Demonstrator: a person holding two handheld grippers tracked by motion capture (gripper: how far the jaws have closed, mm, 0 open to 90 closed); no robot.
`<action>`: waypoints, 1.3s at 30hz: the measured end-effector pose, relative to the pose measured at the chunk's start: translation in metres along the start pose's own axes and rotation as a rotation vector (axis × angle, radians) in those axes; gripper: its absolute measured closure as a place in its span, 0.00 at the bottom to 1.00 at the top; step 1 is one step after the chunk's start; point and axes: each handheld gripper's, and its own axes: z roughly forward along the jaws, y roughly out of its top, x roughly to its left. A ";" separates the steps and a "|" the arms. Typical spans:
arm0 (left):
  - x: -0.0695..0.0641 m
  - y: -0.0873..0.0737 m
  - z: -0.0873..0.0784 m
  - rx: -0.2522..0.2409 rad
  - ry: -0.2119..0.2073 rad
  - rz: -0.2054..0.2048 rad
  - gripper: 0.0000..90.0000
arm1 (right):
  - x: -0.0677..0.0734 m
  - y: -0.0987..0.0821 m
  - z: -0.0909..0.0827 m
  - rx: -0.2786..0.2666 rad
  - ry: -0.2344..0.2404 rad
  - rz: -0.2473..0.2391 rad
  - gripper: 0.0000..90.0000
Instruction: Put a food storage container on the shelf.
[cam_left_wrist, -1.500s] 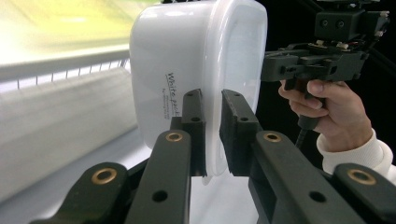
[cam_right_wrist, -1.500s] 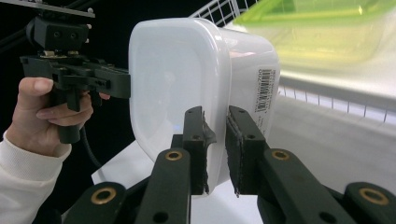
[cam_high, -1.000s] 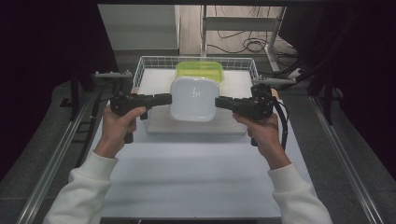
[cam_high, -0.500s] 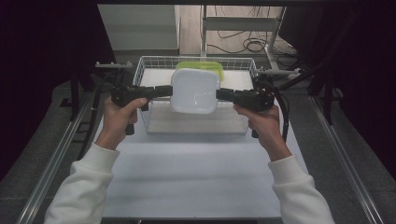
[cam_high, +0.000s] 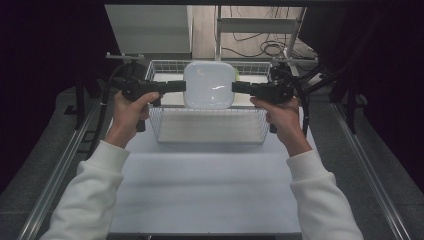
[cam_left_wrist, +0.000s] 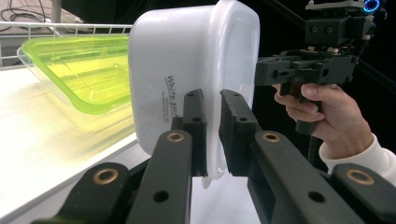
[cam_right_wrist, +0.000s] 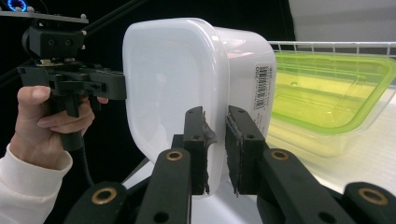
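Reaching forward from both sides, left gripper (cam_high: 181, 85) and right gripper (cam_high: 236, 87) pinch a white tub's (cam_high: 209, 85) rim; basket (cam_high: 210, 134) sits on a white table (cam_high: 200, 190); dark room.

Lab recording bench: white table (cam_high: 210, 180), metal side rails (cam_high: 60, 170), dark curtains (cam_high: 50, 45), floor cables (cam_high: 260, 47).

green tray (cam_high: 236, 76) mostly hidden behind white container (cam_high: 209, 85)
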 end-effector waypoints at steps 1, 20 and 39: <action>0.001 0.002 0.001 0.000 0.000 0.000 0.90 | -0.001 0.001 0.001 -0.001 -0.002 0.001 0.87; 0.030 0.037 0.019 0.033 0.001 -0.052 0.90 | -0.029 0.035 0.016 0.024 -0.003 0.065 0.87; 0.051 0.048 0.033 0.037 -0.002 -0.149 0.90 | -0.048 0.056 0.026 0.062 -0.025 0.133 0.87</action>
